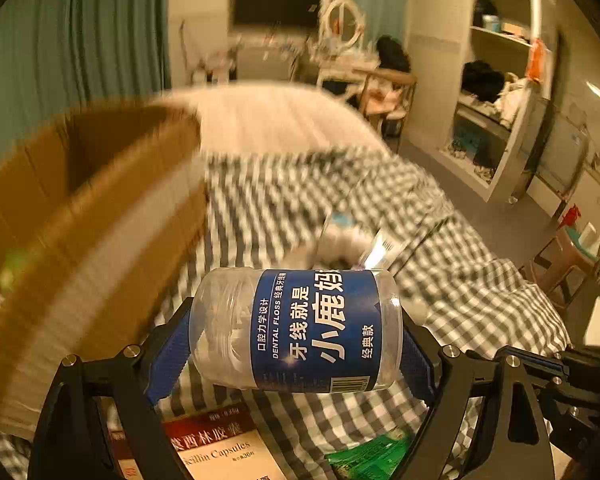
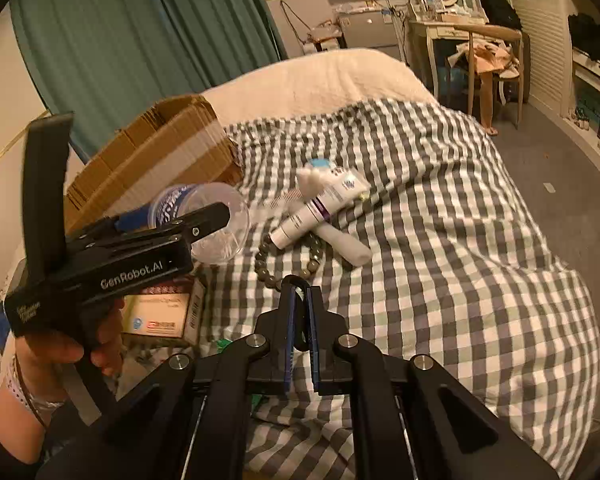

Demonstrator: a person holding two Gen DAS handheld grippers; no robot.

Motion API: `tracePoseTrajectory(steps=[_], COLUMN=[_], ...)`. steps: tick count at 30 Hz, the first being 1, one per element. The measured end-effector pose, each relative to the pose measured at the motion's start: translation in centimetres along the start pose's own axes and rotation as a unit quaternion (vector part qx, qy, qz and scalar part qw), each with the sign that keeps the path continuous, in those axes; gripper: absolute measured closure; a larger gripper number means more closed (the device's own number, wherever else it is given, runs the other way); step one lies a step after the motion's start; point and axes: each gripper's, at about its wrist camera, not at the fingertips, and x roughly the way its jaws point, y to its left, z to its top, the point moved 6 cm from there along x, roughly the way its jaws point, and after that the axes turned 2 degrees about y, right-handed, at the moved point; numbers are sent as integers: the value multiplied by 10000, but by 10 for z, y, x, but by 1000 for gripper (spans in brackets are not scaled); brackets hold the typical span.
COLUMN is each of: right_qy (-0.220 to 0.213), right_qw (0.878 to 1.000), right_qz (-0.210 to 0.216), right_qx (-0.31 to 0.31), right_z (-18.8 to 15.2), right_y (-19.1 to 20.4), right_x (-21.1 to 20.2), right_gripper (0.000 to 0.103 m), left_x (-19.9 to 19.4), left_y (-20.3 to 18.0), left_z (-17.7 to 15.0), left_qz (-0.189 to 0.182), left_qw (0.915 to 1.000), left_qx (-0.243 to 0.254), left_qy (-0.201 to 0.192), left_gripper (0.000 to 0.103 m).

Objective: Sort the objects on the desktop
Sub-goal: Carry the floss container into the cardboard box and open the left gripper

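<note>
1. The left gripper (image 1: 296, 328) has its jaws clamped across the ends of a clear plastic floss jar (image 1: 296, 326). One blue pad presses the lid end and the other the base, and the jar lies sideways between them, lifted off the bed (image 2: 440, 240).

2. The jar looks light: thin see-through walls, mostly air inside, with loose white floss picks heaped at one end. I judge the plastic stiff enough for an end-to-end squeeze, but smooth, so it could rotate or slide out if the pads ease off. The glossy blue label offers no better friction.

3. The end-to-end hold seems sound to me. Across the round belly, the wall might flex and slip more easily.

4. The cardboard box (image 1: 88, 208) sits open at the bed's left side, just beside the raised jar. I take it for the drop spot.

5. The right gripper (image 2: 300, 340) hangs low over the checked cover with its jaws drawn nearly together. A small dark ring shows between the pads, but I cannot tell whether it is gripped.

6. Still lying mid-bed are a bead bracelet (image 2: 288, 256), a white tube (image 2: 320, 208) and a white roll (image 2: 346, 242) in a loose pile. A medicine carton (image 1: 220, 448) and a green sachet (image 1: 374, 456) lie towards the near edge.
</note>
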Motion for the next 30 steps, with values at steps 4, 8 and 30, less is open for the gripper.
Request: tracePoseTrajectory(steps=[4, 8, 30], right_qy=[-143, -235, -248], right_qw=[9999, 9997, 9867], right_qz=[-29, 21, 1470], right_qx=[-31, -52, -651], right_z=[4, 14, 163], right_y=[5, 11, 210], right_x=[-19, -34, 32], right_gripper=[97, 97, 97], left_x=[-25, -50, -126], left_y=[-4, 8, 219], left_z=[17, 32, 52], left_qz=[-214, -282, 1186], left_qw=[9990, 9971, 9579], left_qx=[-3, -247, -2097], left_qy=[-390, -661, -1561], left_gripper=[12, 12, 12])
